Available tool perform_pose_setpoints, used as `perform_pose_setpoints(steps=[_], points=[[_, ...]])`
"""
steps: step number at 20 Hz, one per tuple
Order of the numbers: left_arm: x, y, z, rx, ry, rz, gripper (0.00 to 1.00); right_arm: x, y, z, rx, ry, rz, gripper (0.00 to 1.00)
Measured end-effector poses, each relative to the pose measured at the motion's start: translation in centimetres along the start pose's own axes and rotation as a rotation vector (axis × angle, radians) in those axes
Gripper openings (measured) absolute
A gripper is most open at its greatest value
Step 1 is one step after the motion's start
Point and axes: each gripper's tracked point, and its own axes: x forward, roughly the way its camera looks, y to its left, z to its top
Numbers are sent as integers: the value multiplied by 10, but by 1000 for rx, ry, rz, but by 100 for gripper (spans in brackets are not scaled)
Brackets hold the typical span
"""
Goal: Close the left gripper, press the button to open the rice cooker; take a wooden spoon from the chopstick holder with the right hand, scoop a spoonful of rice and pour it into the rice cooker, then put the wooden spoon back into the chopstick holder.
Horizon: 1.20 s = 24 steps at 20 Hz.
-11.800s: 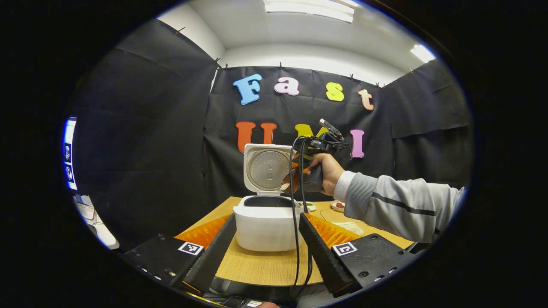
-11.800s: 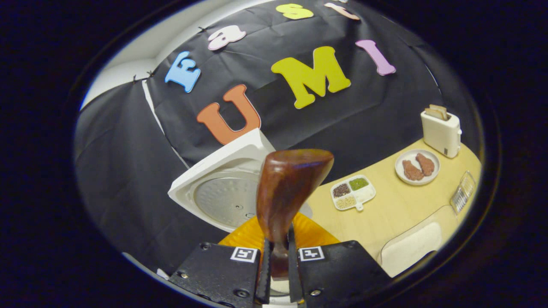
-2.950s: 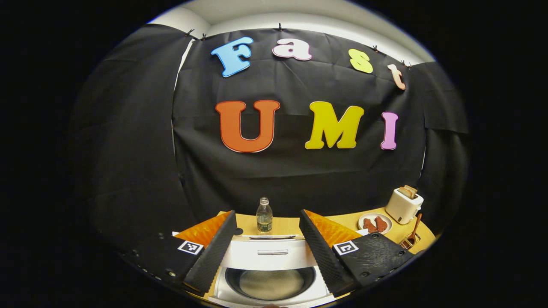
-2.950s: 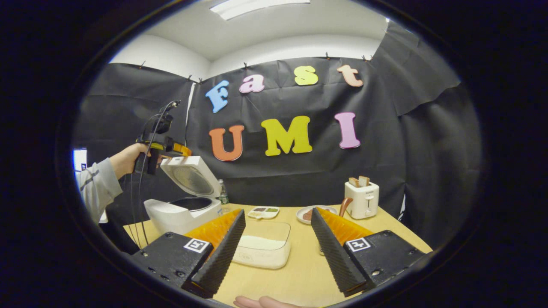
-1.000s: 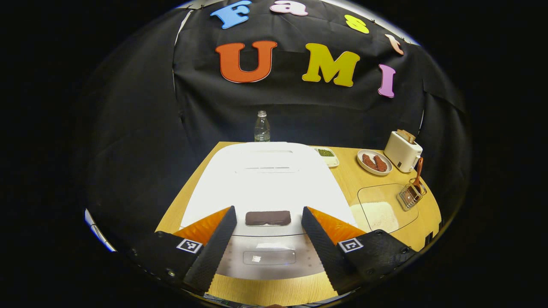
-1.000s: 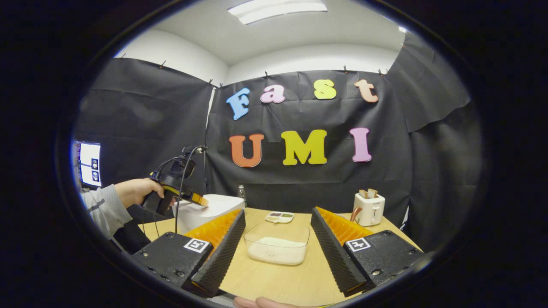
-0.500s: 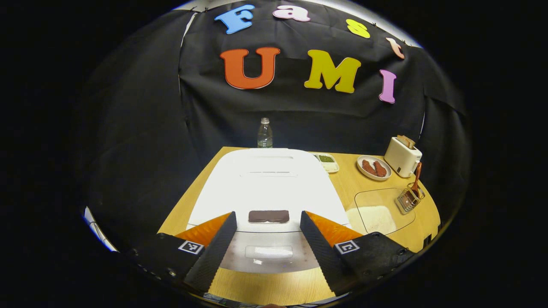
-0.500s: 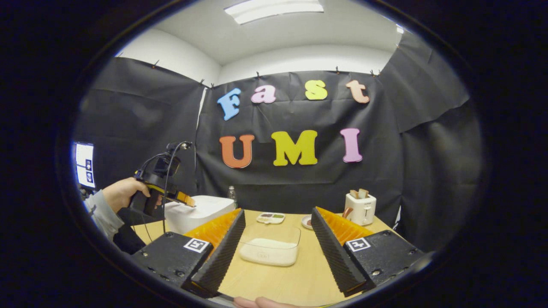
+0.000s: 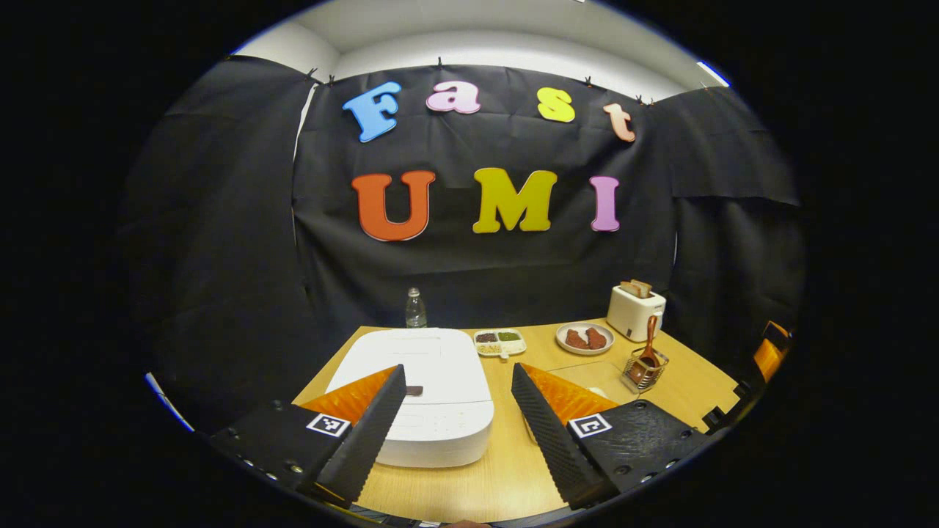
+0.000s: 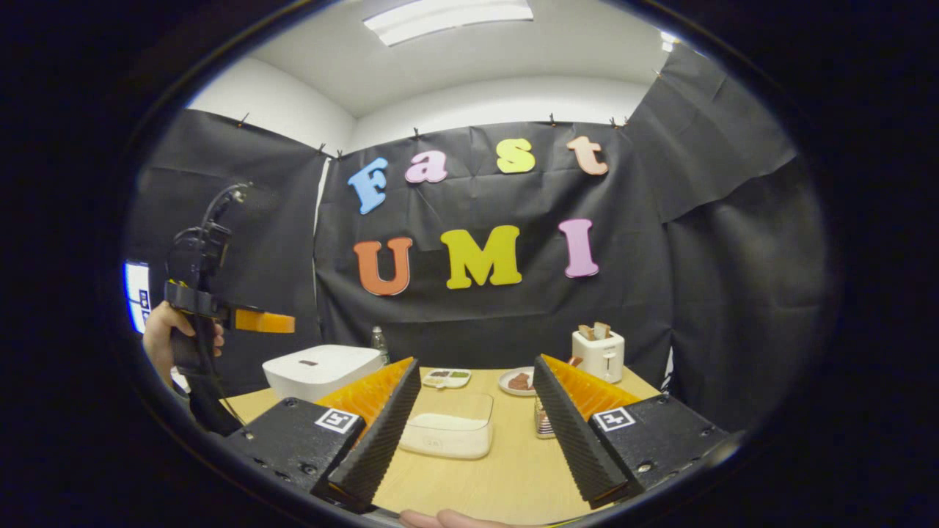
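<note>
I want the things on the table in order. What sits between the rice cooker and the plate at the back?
In the left gripper view, a small divided dish of grains lies between the rice cooker and the plate.

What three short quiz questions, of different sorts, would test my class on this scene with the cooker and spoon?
1. True or false: the rice cooker lid is shut.
2. Where does the wooden spoon stand? A) in the chopstick holder B) in the rice container C) on the plate
3. Fill in: the left tongs and right tongs are both ____.

Key: 1 true; 2 A; 3 open.
</note>
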Motion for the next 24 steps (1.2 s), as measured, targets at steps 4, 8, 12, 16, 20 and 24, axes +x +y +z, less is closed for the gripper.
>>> perform_pose_setpoints(steps=[4,8,12,16,20,24], points=[[-33,-28,20,19,-79,-28,94,-2,-9,1,13,-4,-34,100],[-63,-44,16,36,-136,-34,94,-7,-18,2,-7,-1,-48,100],[-87,-45,6,41,-176,2,94,-14,-35,6,-14,-2,-103,100],[-102,-56,7,9,-241,12,94,-26,-45,11,-68,10,-148,95],[-106,-54,4,17,-260,46,94,-38,-50,20,-117,-20,-172,100],[-111,-60,13,34,-283,42,94,-39,-50,16,-106,-12,-161,95]])
